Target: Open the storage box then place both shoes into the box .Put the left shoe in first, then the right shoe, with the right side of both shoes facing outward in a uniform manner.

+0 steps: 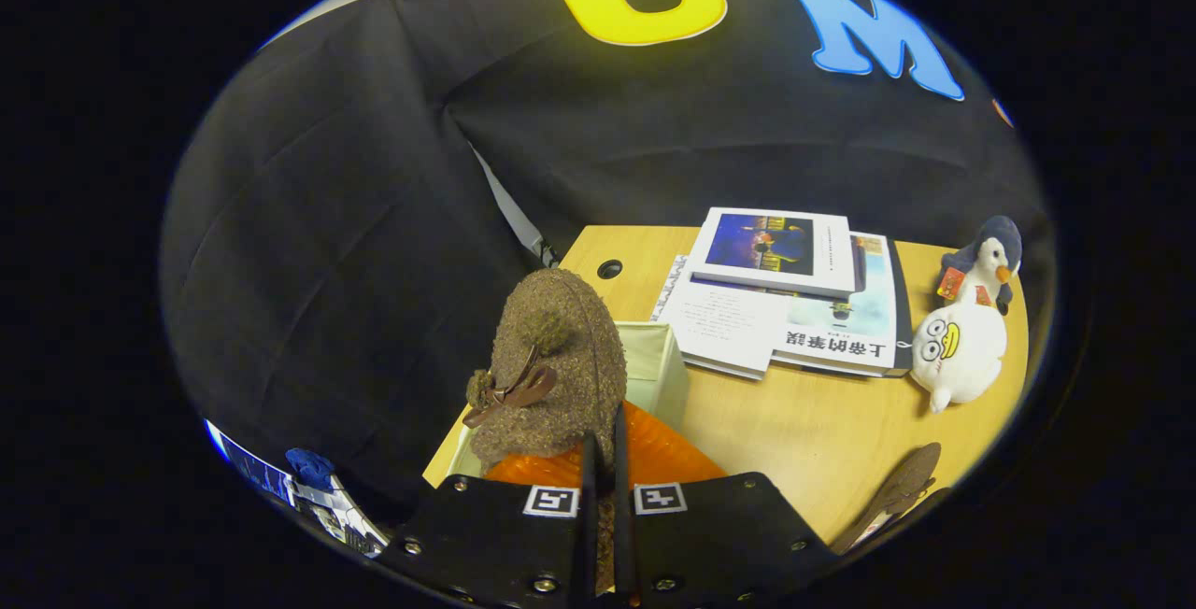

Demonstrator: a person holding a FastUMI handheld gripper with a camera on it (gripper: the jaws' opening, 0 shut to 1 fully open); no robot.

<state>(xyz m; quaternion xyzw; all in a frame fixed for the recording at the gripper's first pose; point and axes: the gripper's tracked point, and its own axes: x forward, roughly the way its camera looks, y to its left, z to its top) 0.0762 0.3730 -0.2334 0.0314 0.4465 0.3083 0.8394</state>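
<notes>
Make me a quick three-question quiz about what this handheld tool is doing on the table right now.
1. True or false: the gripper holds a brown fuzzy shoe over the storage box.
2. Where is the other shoe? A) inside the box B) on the table, right of the gripper C) on the books
3. Fill in: two plush ___ sit beside the books.

Key: 1 true; 2 B; 3 toys.

A shoe (551, 366) sits clamped between the fingers (590, 469), above the storage box (659, 361) on the tabletop (804, 431). Stacked books (785, 291) lie beyond the box to the right, two plush toys (962, 347) further right. Another shoe (902, 488) lies on the tabletop right of the fingers.
</notes>
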